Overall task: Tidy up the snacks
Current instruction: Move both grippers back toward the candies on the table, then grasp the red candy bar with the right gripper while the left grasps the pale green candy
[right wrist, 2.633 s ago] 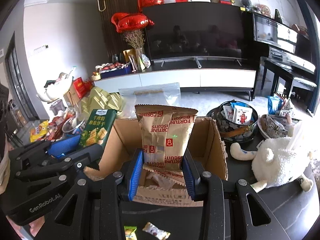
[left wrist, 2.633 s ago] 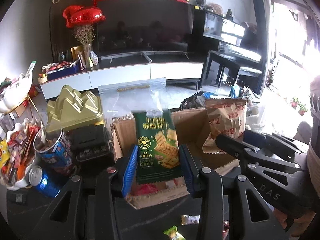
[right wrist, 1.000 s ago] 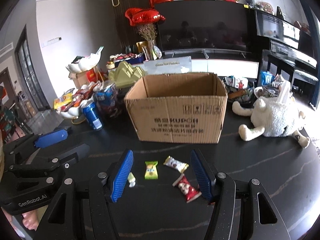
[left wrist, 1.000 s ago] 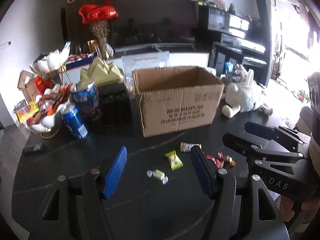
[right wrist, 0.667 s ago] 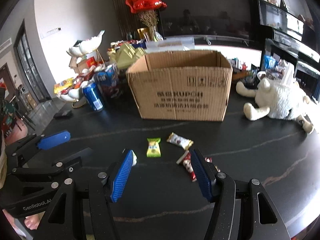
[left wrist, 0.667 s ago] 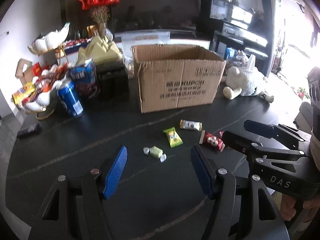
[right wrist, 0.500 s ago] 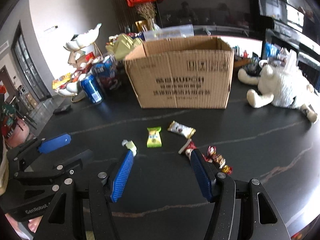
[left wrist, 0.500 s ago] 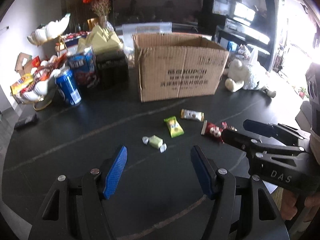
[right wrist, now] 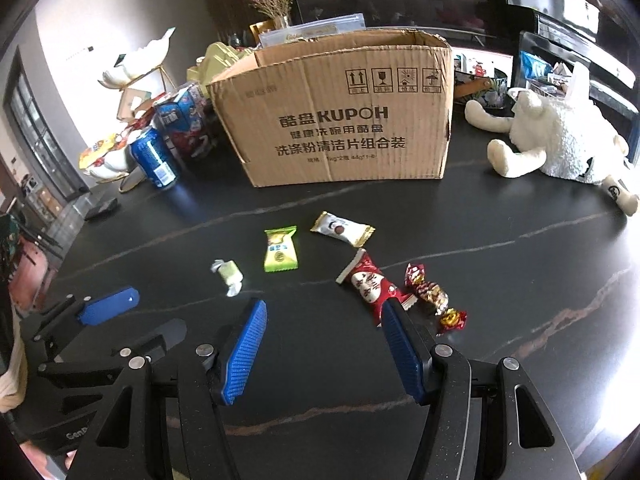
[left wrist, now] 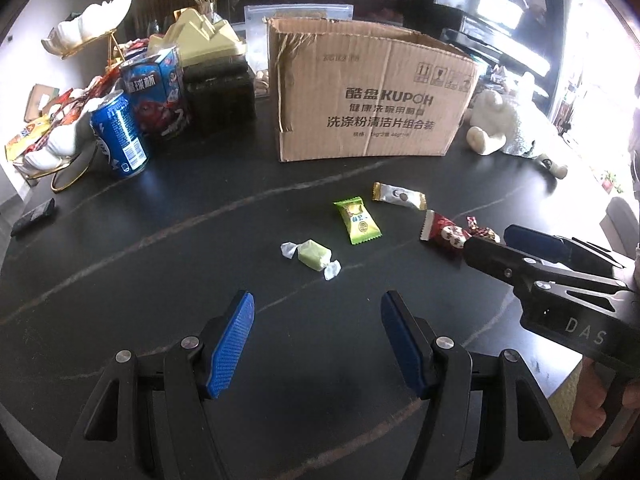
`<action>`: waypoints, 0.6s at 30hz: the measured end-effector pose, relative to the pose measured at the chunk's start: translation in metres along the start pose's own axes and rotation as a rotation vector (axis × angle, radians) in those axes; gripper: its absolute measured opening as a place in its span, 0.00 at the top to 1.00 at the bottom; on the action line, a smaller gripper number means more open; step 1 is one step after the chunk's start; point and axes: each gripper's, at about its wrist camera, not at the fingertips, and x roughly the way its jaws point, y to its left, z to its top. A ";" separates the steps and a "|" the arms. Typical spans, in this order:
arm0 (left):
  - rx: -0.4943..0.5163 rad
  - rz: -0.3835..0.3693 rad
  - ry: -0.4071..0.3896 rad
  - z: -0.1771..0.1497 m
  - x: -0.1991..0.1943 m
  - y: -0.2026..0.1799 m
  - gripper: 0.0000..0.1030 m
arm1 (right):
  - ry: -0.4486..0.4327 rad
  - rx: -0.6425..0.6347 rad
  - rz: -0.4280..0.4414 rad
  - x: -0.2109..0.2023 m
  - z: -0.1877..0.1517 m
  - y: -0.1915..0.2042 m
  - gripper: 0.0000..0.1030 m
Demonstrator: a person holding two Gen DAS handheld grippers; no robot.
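Having dropped from above the cardboard box toward the worktop, the left tool and right tool hang released and empty. Loose candies lie in front of the box: a pale green candy, a green packet, and a red wrapper. Pickup comes next.

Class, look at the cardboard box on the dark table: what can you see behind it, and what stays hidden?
Behind the cardboard box, a clear plastic bag's top edge rises above the rim. The rest of the bag is hidden by the box, and the box's inside cannot be seen from these low views.
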 end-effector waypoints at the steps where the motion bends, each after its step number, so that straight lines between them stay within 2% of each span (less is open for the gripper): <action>1: -0.002 -0.001 0.002 0.001 0.003 0.000 0.37 | 0.001 0.005 0.003 0.003 0.001 -0.001 0.41; 7: -0.021 -0.018 0.023 0.008 0.023 0.003 0.37 | 0.025 0.018 0.002 0.022 0.010 -0.008 0.41; 14: -0.029 0.006 0.029 0.018 0.042 0.006 0.40 | 0.054 0.013 -0.012 0.043 0.012 -0.014 0.41; 18: -0.027 0.026 0.029 0.023 0.053 0.006 0.46 | 0.066 -0.004 -0.038 0.053 0.011 -0.017 0.41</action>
